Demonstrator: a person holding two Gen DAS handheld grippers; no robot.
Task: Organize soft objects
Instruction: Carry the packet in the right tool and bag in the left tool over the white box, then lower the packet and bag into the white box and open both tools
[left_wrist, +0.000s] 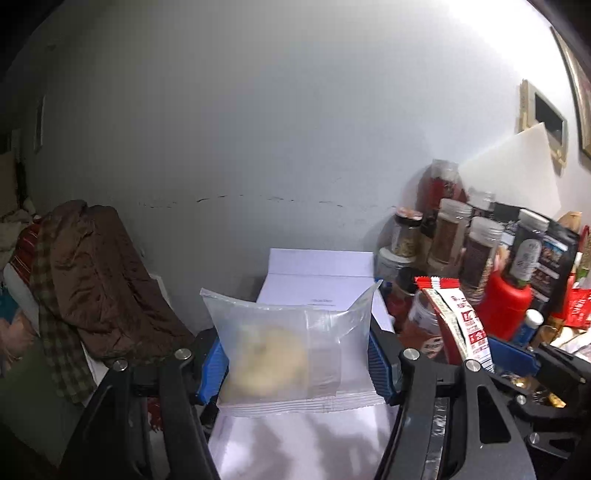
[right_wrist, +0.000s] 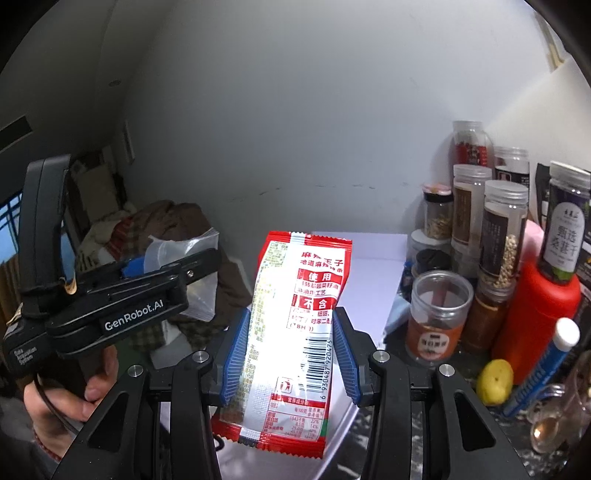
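Left wrist: left claw (left_wrist: 297, 360) clamps a clear pastry packet (left_wrist: 291, 350), blue pads on both sides, above a white box (left_wrist: 317, 280). Spice jars (left_wrist: 450, 236) at 2 o'clock, brown clothes (left_wrist: 99, 280) at 9.
Right wrist: right claw (right_wrist: 290, 356) grips a red-white snack packet (right_wrist: 295, 332) upright at centre. Left claw at 9 o'clock, a hand (right_wrist: 70, 398) holding it. Lemon (right_wrist: 494, 382) on worktop (right_wrist: 461, 373) at 4.

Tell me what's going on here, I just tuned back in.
A person holds a gripper in each hand. The left gripper is clamped on a clear packet with a round pastry inside; the right gripper is clamped on a red-and-white snack packet. Both are held above a white box, beside a cluster of spice jars.
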